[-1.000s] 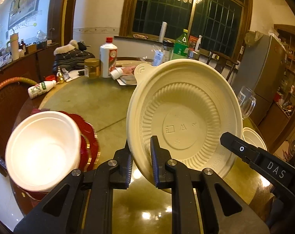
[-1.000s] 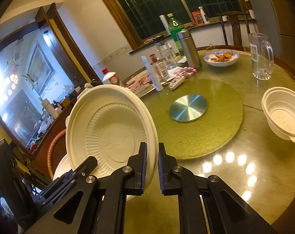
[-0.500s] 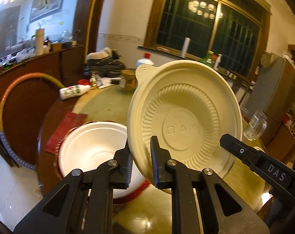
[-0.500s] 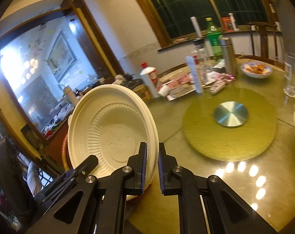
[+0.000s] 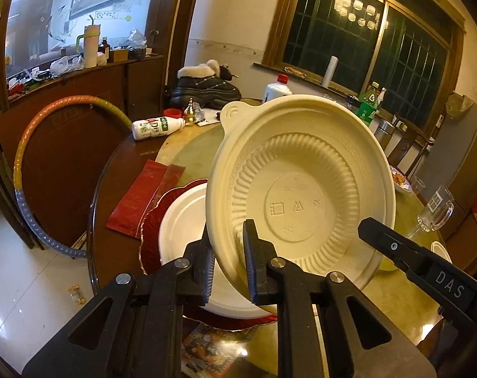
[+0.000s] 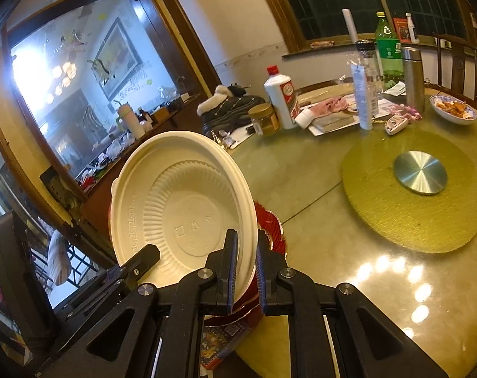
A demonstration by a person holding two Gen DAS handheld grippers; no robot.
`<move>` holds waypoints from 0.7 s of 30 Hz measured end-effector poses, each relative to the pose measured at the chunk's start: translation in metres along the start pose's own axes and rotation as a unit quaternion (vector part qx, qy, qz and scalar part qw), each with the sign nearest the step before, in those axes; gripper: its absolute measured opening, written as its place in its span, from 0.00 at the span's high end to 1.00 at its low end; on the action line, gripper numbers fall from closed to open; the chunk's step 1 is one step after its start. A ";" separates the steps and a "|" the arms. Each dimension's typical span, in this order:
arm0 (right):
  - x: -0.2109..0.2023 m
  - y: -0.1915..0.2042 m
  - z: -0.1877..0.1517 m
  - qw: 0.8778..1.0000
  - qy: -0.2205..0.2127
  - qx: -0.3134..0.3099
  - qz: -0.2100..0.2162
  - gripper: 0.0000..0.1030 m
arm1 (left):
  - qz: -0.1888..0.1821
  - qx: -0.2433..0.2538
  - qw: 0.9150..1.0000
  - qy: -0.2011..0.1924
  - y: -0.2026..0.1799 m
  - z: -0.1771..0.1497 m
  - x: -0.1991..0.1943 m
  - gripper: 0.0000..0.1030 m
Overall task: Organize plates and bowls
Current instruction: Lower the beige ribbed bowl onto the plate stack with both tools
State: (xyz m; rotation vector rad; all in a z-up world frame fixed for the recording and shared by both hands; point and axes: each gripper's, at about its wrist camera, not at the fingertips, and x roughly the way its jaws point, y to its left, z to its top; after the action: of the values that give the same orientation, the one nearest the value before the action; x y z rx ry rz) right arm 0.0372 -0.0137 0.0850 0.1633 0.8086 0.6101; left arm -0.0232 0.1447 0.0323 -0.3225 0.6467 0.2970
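Note:
A cream plastic bowl [image 5: 301, 195] hangs tilted on edge over the round table, its ribbed underside turned toward both cameras. My left gripper [image 5: 227, 236] is shut on its lower rim. My right gripper [image 6: 244, 245] is shut on the rim of the same bowl [image 6: 181, 208] from the other side; one of its fingers [image 5: 396, 249] shows in the left wrist view. Below and behind the held bowl, a white bowl [image 5: 181, 220] sits on a stack of red plates [image 5: 150, 230] at the table's edge. The red plates [image 6: 271, 223] peek out behind the bowl in the right wrist view.
A red packet [image 5: 144, 198] and a toppled white bottle [image 5: 156, 127] lie near the stack. A glass mug [image 5: 437, 211] stands at the right. A green turntable mat [image 6: 411, 214] with a steel disc [image 6: 419, 171], a liquor bottle [image 6: 282, 94] and a dish of food [image 6: 454, 108] lie farther in.
Both grippers have carried the cream bowl sideways toward the table's edge. The white bowl on the red plates now sits right under it, partly hidden. Both grips are unchanged.

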 end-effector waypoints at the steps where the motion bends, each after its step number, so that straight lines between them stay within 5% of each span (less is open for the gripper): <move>1: 0.002 0.001 -0.001 1.000 0.002 -0.001 0.000 0.90 | 0.000 -0.001 1.000 0.001 0.001 0.000 0.001 0.86; 21: 0.030 0.009 -0.005 0.999 0.048 0.003 0.011 0.89 | 0.008 -0.005 0.999 0.052 0.020 0.004 0.018 0.86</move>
State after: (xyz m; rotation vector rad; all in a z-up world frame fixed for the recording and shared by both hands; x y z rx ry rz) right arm 0.0455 0.0104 0.0659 0.1492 0.9023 0.6401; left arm -0.0145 0.1672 0.0197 -0.3442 0.7510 0.3004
